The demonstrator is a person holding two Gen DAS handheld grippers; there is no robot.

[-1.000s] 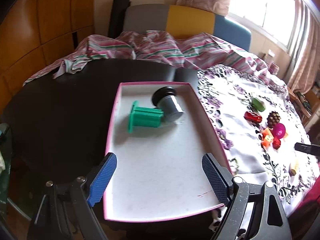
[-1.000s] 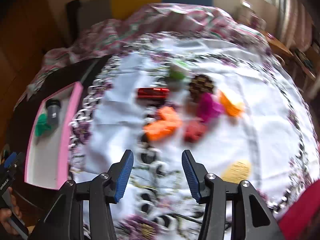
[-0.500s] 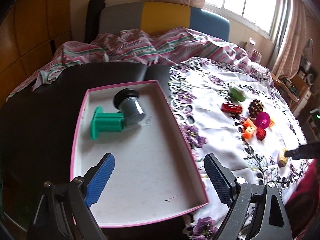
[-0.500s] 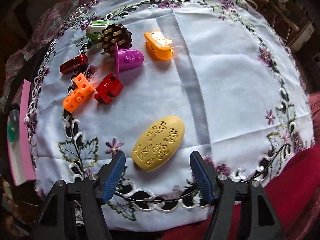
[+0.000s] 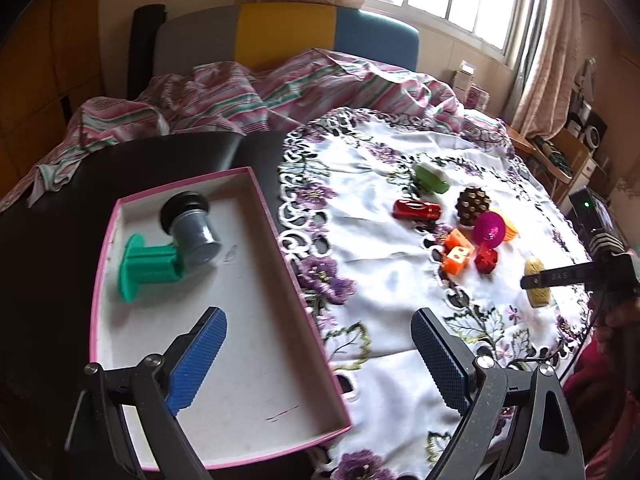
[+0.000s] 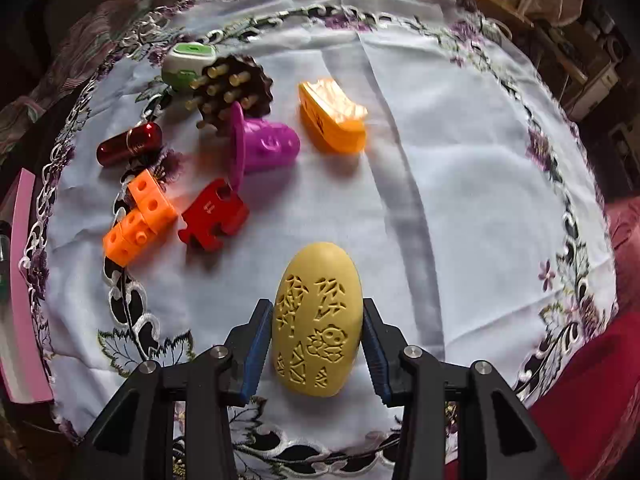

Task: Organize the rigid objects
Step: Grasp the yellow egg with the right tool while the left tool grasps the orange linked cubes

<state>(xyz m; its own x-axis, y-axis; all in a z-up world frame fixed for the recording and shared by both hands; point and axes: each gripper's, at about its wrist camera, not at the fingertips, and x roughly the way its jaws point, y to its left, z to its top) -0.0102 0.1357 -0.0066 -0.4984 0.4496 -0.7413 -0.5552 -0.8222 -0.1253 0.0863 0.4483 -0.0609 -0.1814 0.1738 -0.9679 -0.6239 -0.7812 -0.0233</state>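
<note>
A yellow egg-shaped piece (image 6: 316, 328) with carved patterns lies on the white embroidered cloth (image 6: 460, 200). My right gripper (image 6: 316, 304) straddles it, and its closing blue pads (image 6: 260, 332) touch both flanks. Beyond it lie orange blocks (image 6: 138, 220), a red puzzle piece (image 6: 214, 216), a purple cup (image 6: 264, 146), an orange wedge (image 6: 332, 118), a brown pegged disc (image 6: 232, 88), a green-white item (image 6: 188, 62) and a red capsule (image 6: 130, 144). My left gripper (image 5: 316, 314) hangs over the near right rim of the pink tray (image 5: 280, 240), jaws opening with nothing between them. The tray holds a green piece (image 5: 148, 266) and a grey cylinder (image 5: 196, 232).
The tray rests on a dark table (image 5: 60, 200) left of the cloth. A striped blanket (image 5: 240, 96) is bunched at the far side before a grey, yellow and blue chair back (image 5: 288, 36). A red fabric (image 6: 592, 392) lies at the cloth's near right edge.
My right gripper came down over the yellow egg-shaped piece and closed its jaws onto its sides. The left view swung right, so the tray sits further left.
</note>
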